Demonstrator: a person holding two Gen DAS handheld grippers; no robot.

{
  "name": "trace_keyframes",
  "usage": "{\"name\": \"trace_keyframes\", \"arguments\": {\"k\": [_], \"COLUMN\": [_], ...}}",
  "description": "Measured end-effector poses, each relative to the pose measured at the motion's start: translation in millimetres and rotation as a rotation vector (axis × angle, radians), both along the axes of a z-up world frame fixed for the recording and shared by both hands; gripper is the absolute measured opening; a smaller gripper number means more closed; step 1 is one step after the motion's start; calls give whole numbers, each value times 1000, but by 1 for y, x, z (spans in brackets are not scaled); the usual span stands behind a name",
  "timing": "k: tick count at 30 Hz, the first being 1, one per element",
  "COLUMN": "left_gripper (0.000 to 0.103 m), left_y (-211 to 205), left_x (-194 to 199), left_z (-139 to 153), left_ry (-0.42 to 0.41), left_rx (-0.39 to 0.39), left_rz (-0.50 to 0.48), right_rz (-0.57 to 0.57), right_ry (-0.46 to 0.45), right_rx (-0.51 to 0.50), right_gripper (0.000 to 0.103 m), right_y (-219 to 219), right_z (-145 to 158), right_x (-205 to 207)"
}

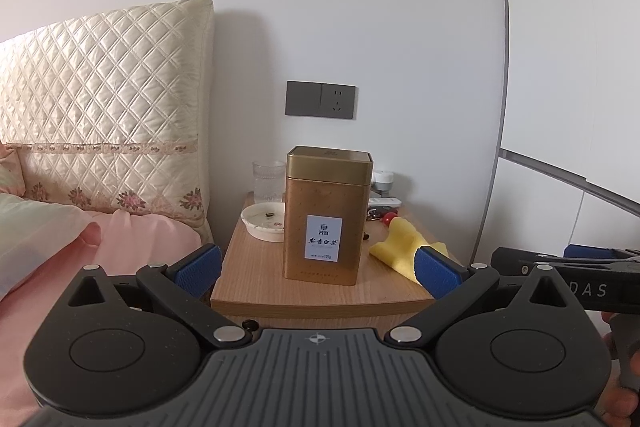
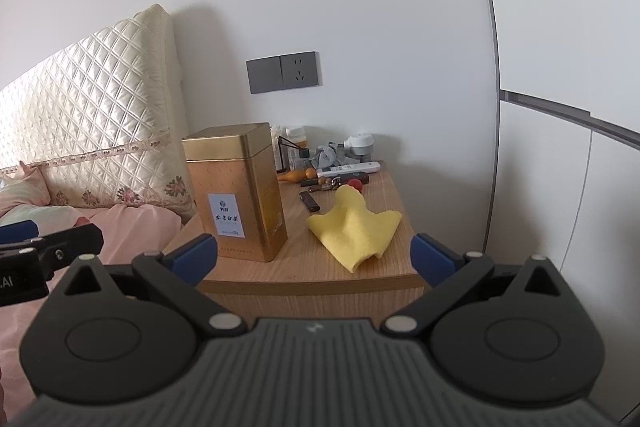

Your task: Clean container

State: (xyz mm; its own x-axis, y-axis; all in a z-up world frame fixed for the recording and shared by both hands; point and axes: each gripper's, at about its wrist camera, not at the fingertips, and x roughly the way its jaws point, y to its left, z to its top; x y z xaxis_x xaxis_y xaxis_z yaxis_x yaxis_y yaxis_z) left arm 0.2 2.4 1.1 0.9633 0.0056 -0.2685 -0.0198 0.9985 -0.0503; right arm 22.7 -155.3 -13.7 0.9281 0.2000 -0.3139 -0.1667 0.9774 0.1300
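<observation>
A tall gold tea tin [image 1: 327,215] with a white label stands upright, lid on, on a wooden bedside table [image 1: 320,291]; it also shows in the right wrist view [image 2: 236,193]. A crumpled yellow cloth [image 2: 354,227] lies on the table to the right of the tin, also in the left wrist view [image 1: 400,241]. My left gripper [image 1: 318,269] is open and empty, in front of the table facing the tin. My right gripper [image 2: 314,259] is open and empty, in front of the table's front edge.
A white dish [image 1: 264,221] and a clear glass [image 1: 269,181] stand behind the tin at left. Small clutter [image 2: 336,167] fills the table's back: a remote, a lighter, a red ball, a bottle. A bed with pink bedding [image 1: 120,247] lies left. A wall outlet [image 1: 320,100] is above.
</observation>
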Motion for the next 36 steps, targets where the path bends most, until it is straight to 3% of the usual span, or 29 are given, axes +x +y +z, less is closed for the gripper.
{"name": "trace_keyframes", "arguments": {"k": [36], "left_gripper": [103], "left_y": [1], "left_x": [-4], "left_z": [1], "left_ry": [1], "left_rx": [7], "left_rz": [1], "right_rz": [-4], "right_ry": [-3], "right_rx": [-4], "right_gripper": [103], "right_y": [0], "right_z": [0], "right_x": [-4]}}
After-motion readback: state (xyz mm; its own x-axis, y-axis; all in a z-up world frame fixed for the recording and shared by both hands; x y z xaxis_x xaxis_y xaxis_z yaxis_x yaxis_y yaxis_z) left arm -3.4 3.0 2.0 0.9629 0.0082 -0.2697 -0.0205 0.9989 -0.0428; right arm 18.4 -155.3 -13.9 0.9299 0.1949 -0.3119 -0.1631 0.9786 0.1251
